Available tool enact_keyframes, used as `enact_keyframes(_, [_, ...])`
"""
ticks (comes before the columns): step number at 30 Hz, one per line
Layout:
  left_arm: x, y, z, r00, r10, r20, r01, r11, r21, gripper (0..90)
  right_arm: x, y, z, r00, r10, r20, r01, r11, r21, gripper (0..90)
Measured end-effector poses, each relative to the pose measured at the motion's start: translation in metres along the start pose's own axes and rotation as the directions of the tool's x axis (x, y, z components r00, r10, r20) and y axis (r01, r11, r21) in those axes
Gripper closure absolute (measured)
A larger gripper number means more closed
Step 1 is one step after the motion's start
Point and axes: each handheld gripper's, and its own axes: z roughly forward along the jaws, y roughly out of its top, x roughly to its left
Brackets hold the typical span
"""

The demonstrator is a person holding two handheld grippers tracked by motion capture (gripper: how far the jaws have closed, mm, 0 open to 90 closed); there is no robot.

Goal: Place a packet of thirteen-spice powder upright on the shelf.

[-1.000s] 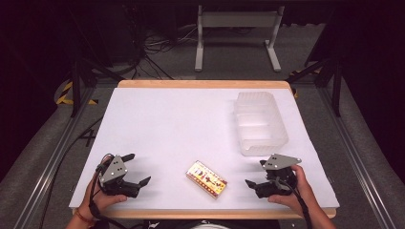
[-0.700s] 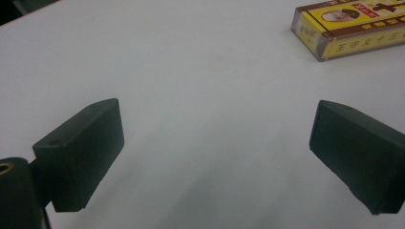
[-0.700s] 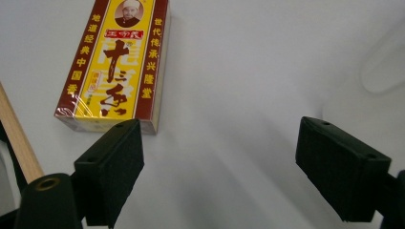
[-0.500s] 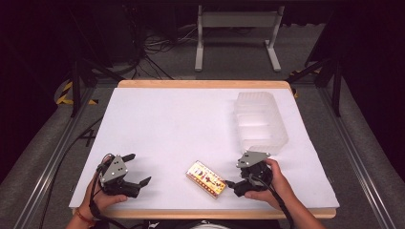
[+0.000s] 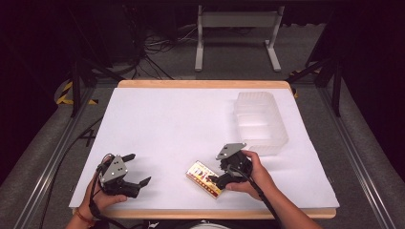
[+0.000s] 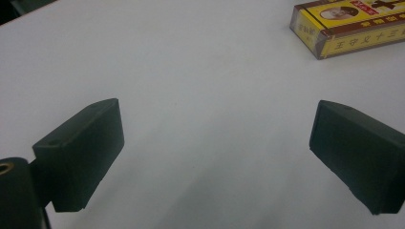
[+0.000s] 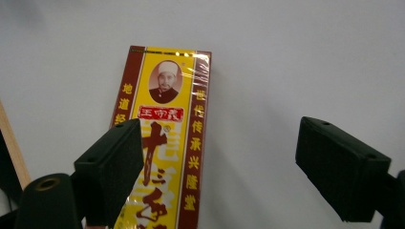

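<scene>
Yellow and dark red, the flat box lies on the white table, near the front edge, a bit right of the middle; it has gold writing and a small round picture on top, w/ shiny wrap over it. In the right gripper view the box lies flat under the right hand-held gripper; one black jaw hangs over the box's lower part, the other is off to the side over bare table; jaws are apart, not pinching anything; can't tell if the near jaw touches the box. In the high view the right hand-held gripper sits just beside the box's right end, a hand wrapped round it.

Left hand-held gripper is near the front left corner, well apart from the box; its jaws are wide apart, w/ nothing between them but white table. In the left gripper view the box shows far off at the top right.

Clear plastic tub sits at the back right of the table, well apart from the box.
</scene>
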Motion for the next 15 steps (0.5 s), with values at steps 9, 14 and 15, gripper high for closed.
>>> enact_keyframes(9, [0.000, 0.000, -0.001, 1.0000, 0.003, 0.001, -0.003, 1.0000, -0.001, 5.2, 0.010, 0.024, 0.022, 0.9994, 0.005, -0.034, -0.003, 0.999, 0.054, 17.1])
enact_keyframes(14, [0.000, 0.000, 0.000, 1.0000, -0.001, 0.002, 0.001, 1.0000, 0.000, 5.2, 0.015, 0.033, 0.033, 0.9991, 0.020, -0.037, -0.016, 0.995, 0.103, 18.4])
enact_keyframes(15, [0.000, 0.000, 0.000, 1.0000, -0.001, 0.002, 0.001, 1.0000, 0.000, 5.2, 0.016, 0.036, 0.037, 0.9985, 0.035, -0.041, -0.030, 0.993, 0.118, 19.2])
